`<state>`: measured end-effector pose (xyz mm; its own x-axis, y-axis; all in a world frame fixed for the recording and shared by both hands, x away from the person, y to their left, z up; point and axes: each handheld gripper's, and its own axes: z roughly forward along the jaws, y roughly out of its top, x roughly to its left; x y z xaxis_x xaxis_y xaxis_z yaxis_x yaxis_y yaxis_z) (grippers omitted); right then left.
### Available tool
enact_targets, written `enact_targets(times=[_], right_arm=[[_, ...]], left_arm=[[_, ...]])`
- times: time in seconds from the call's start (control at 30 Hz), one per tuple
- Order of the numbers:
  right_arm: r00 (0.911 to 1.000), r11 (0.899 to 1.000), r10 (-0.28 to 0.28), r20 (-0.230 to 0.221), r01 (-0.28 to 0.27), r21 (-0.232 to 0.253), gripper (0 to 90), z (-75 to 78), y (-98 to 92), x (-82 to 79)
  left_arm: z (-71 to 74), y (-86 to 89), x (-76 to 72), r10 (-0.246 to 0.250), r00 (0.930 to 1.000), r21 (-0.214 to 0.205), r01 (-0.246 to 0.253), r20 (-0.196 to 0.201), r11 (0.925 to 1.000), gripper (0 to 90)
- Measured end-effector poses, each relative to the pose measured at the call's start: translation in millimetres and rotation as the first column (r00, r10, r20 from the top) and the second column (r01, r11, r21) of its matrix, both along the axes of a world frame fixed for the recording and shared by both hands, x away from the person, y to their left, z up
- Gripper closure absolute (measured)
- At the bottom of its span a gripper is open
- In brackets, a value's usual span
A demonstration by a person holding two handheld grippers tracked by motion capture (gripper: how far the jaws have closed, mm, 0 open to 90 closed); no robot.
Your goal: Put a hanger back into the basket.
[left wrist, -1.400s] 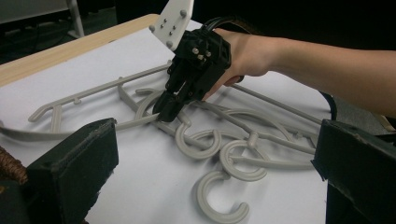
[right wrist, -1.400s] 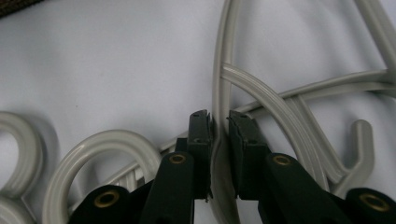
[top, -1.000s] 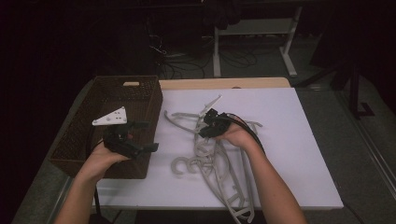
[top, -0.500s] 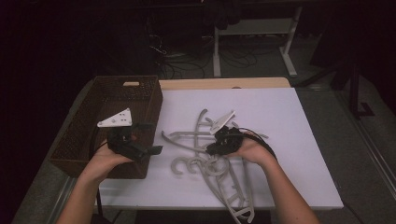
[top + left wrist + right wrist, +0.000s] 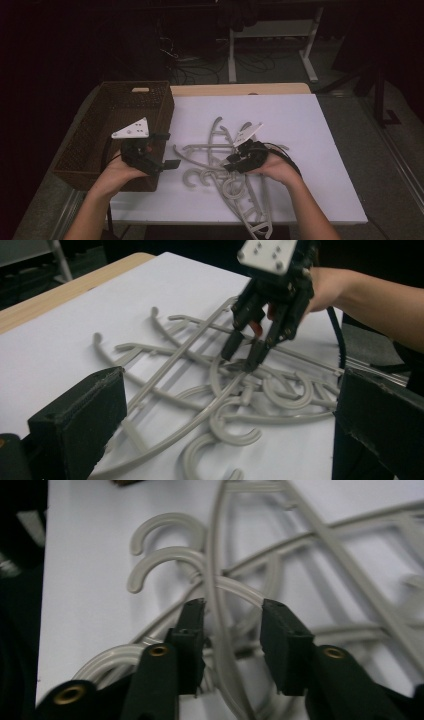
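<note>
while unlabelled grey hangers [image 5: 220, 165] lie tangled, right gripper [image 5: 231, 165] just opened.

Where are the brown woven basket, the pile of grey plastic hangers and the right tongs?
brown woven basket [image 5: 161, 107], high view, on its right wall.
pile of grey plastic hangers [image 5: 235, 432], left gripper view, on a curved hook.
right tongs [image 5: 231, 625], right gripper view, midway between the black tips.

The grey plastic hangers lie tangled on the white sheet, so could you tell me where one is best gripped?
Probably by a straight arm bar of the top hanger, coming from above: it lies flat and thin, crossing between the open right claw, so the jaws can straddle it. The hooks are curved and interlocked.
</note>
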<state>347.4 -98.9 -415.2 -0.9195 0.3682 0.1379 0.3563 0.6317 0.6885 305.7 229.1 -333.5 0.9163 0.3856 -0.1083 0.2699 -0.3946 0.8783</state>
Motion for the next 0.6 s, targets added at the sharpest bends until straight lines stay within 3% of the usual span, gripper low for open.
enact_targets(times=[0.03,0.07,0.1,0.23,0.27,0.3,0.33,0.37,0.43,0.47,0.5,0.53,0.6], right_arm=[[0.9989,0.999,-0.047,0.006,0.047,0.017,55.4,3.7,-9.9,-2.2],[0.9989,0.999,-0.047,0.006,0.047,0.017,55.4,3.7,-9.9,-2.2],[0.9961,0.996,-0.088,0.011,0.088,0.033,53.3,5.3,-20.9,-4.8],[0.9889,0.988,-0.147,0.018,0.147,0.040,52.9,6.1,-38.2,-9.4],[0.9813,0.981,-0.191,0.022,0.190,0.049,53.5,6.6,-50.8,-13.1],[0.9813,0.981,-0.191,0.022,0.190,0.049,53.5,6.6,-50.8,-13.1],[0.9741,0.972,-0.225,0.021,0.223,0.070,55.7,7.0,-63.6,-17.7],[0.9741,0.972,-0.225,0.021,0.223,0.070,55.7,7.0,-63.6,-17.7],[0.9619,0.959,-0.272,0.026,0.269,0.084,54.4,7.2,-79.4,-24.7],[0.9619,0.959,-0.272,0.026,0.269,0.084,54.4,7.2,-79.4,-24.7],[0.9542,0.952,-0.298,0.028,0.295,0.087,51.5,7.5,-87.8,-28.8],[0.9542,0.952,-0.298,0.028,0.295,0.087,51.5,7.5,-87.8,-28.8],[0.9458,0.943,-0.323,0.030,0.319,0.098,50.0,7.6,-95.7,-32.2]], left_arm=[[-0.4,-4.3,-0.4,-0.008,1.0000,0.004,0.008,-0.001,1.0000,0.0],[-1.2,-8.5,-0.5,-0.017,0.9999,0.014,0.017,-0.001,0.9998,0.0],[-2.3,-12.9,-0.3,-0.022,0.9997,0.021,0.022,-0.006,0.9995,0.0],[-10.7,-30.6,3.8,-0.040,0.9988,0.053,0.041,-0.027,0.9977,0.0],[-16.5,-39.9,7.4,-0.055,0.9978,0.079,0.058,-0.036,0.9952,0.0],[-16.5,-39.9,7.4,-0.055,0.9978,0.079,0.058,-0.036,0.9952,0.8],[-19.8,-44.7,9.2,-0.058,0.9976,0.092,0.062,-0.039,0.9938,3.0],[-23.3,-49.9,11.3,-0.062,0.9973,0.107,0.066,-0.039,0.9921,3.0],[-30.9,-60.4,16.3,-0.075,0.9957,0.130,0.081,-0.056,0.9882,5.5],[-34.7,-65.7,18.5,-0.079,0.9952,0.148,0.087,-0.058,0.9852,5.5],[-38.6,-70.7,20.8,-0.081,0.9946,0.163,0.090,-0.064,0.9825,7.2],[-43.1,-75.9,23.2,-0.078,0.9941,0.180,0.091,-0.076,0.9795,7.2],[-52.7,-85.5,27.2,-0.082,0.9931,0.222,0.099,-0.084,0.9700,10.0]])
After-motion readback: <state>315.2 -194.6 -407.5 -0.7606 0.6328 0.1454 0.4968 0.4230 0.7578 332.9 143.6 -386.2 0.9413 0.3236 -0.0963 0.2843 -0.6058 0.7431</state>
